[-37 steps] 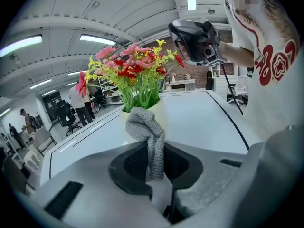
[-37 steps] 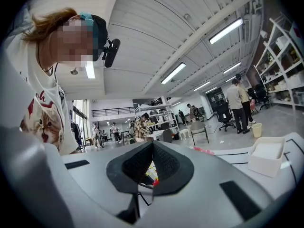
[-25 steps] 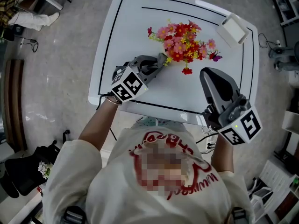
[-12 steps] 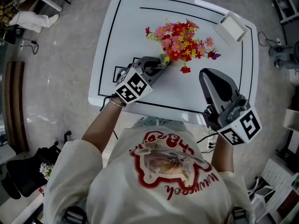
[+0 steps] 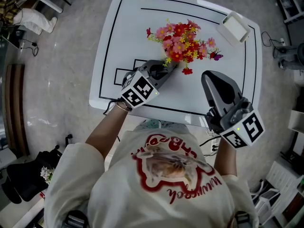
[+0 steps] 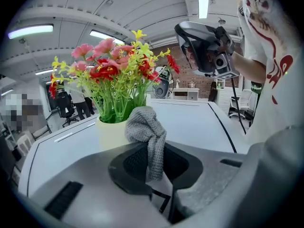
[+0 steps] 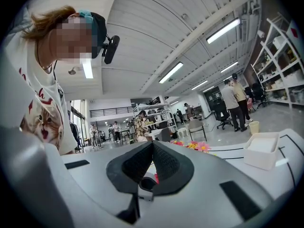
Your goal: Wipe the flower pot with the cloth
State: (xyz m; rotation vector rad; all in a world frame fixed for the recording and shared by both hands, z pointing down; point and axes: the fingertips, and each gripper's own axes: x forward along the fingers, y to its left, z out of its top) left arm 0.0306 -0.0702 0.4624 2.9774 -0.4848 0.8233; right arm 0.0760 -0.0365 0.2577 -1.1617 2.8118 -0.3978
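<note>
A bunch of red, pink and yellow flowers stands in a cream pot on the white table. From above, the blooms hide the pot. My left gripper reaches in under the flowers from the left, shut on a grey knitted cloth. The cloth bunches up above the jaws right next to the pot's side; I cannot tell whether it touches. My right gripper hovers to the right of the flowers, apart from them, its jaws shut with nothing between them.
A white rectangular box sits at the table's far right corner, also in the right gripper view. Black lines mark the table top. Office chairs, shelves and people stand around the room beyond the table.
My left gripper has slid to the right with the cloth, closer in under the flowers. The right gripper has stayed where it was.
</note>
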